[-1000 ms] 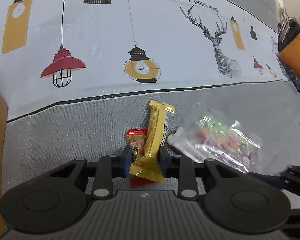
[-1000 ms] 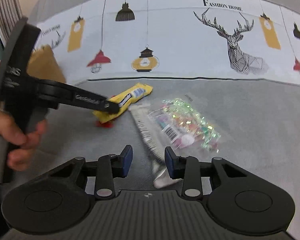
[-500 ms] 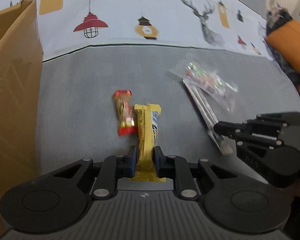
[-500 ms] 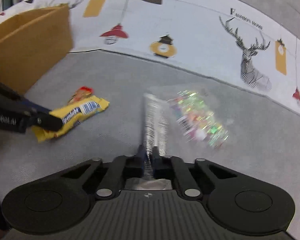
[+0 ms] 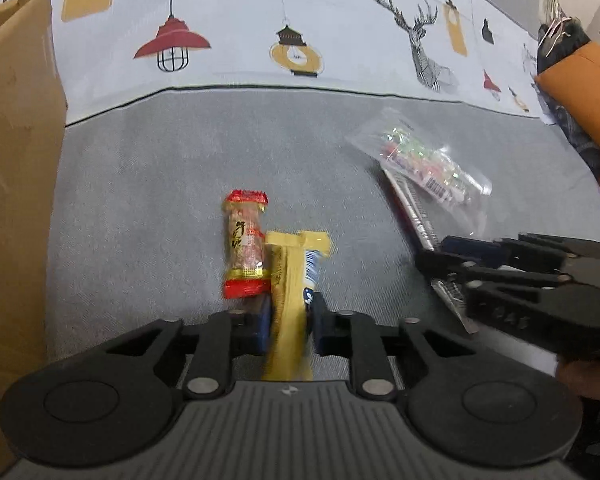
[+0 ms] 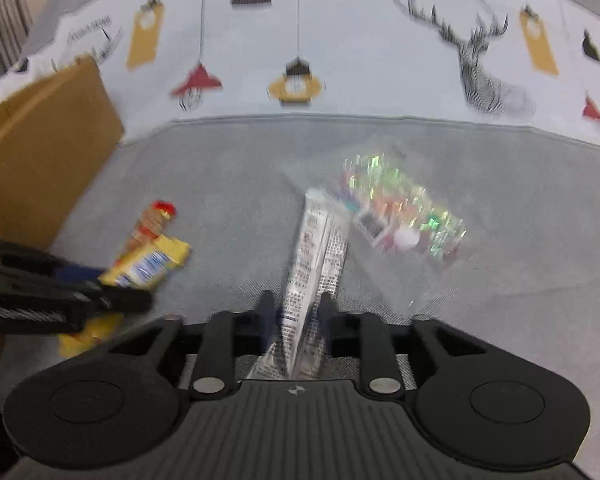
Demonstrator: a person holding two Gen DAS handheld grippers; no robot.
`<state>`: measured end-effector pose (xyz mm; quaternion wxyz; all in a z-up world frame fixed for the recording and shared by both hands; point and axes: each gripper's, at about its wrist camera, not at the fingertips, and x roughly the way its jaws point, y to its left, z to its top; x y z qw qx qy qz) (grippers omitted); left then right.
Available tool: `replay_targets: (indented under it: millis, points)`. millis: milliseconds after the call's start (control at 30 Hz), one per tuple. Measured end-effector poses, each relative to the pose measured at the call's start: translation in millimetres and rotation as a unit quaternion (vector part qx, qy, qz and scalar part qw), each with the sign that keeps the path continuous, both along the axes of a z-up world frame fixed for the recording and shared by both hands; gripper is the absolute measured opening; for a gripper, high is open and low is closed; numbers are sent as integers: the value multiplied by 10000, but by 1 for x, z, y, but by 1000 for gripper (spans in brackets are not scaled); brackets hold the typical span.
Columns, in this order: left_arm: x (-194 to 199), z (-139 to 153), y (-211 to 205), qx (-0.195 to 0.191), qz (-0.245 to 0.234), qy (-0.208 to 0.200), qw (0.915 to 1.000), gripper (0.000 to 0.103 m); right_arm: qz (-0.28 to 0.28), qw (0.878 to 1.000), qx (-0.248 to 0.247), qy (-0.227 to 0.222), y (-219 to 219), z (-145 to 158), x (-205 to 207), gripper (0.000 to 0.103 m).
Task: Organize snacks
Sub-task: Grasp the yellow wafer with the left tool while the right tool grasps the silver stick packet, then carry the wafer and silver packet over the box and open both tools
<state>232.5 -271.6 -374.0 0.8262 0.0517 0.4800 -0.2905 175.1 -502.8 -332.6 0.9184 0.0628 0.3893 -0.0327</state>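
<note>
My left gripper (image 5: pixel 287 322) is clamped on one yellow bar (image 5: pixel 294 280), its jaws having just closed further. One red snack (image 5: pixel 245 248) lies touching the bar on the grey sofa (image 5: pixel 160 184). My right gripper (image 6: pixel 296 316) has just been opening, one white packet (image 6: pixel 316 256) between its jaws; I cannot tell if the pads grip. One candy bag (image 6: pixel 400 208) lies beside it. One box (image 5: pixel 16 160) stands left.

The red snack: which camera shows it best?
The left wrist view: the red snack lies sharp and whole on the grey cloth, beside the yellow bar. In the right wrist view it is blurred and partly hidden behind that bar.
</note>
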Motion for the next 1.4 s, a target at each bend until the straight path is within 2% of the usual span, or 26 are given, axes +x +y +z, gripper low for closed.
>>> replay_targets:
  millis: [67,100,200,300,400,433,467,500,533,600,667,733,767,833,933,1033,1133,1333,1400]
  points:
    - [1,2,0,74,38,41,10000,16,95,9996,-242,48,7,-1,4,35]
    - [0,4,1,94,46,59,9999,16,104,9989,-448,110,12,-2,4,27]
    - [-11,9,5,208,-72,16,9998,17,176,9986,-456,205,20,3,-12,16]
    - [-19,1,2,532,-243,5,9983,18,424,9980,-416,236,28,8,-32,13]
    - [-23,-1,-5,667,-317,-213,9970,24,445,9975,-542,71,27,9,-34,15]
    - [-21,-2,-6,631,-283,-190,9974,34,389,9970,-671,27,26,8,-31,18]
    - [-20,-3,-7,544,-281,-133,9980,41,351,9967,-732,57,25,7,-29,33]
    - [-20,-4,-8,448,-338,-96,9984,54,343,9969,-699,126,23,4,-25,49]
    - [-20,-5,-10,440,-357,-113,9983,55,339,9973,-625,173,21,1,-24,55]
    - [-22,-6,-12,533,-347,-232,9977,55,293,9982,-389,339,17,-6,-17,60]
    - [-25,-6,-13,549,-298,-305,9976,50,185,9992,-262,253,14,-7,-15,59]
    - [-25,-5,-8,575,-183,-372,9975,20,-127,9993,-291,186,10,-6,-13,37]
    - [-23,-4,-4,462,-111,-263,9985,17,-221,9993,-254,189,8,-5,-12,30]
    - [-17,-3,7,279,153,-24,9995,16,-331,9991,-101,238,5,-3,-11,26]
    - [-23,2,13,383,214,-79,9990,16,-312,9990,192,271,10,2,-14,19]
    - [-30,12,22,226,187,-2,9996,16,-269,9990,360,-37,27,24,-20,18]
    - [-41,32,29,129,106,-278,9995,16,-140,9986,156,-486,56,54,-38,18]
    - [-64,76,50,-184,178,-762,9968,16,-63,9968,482,-637,92,72,-59,18]
    - [-68,92,62,-291,219,-919,9951,16,-186,9949,614,-772,102,83,-62,18]
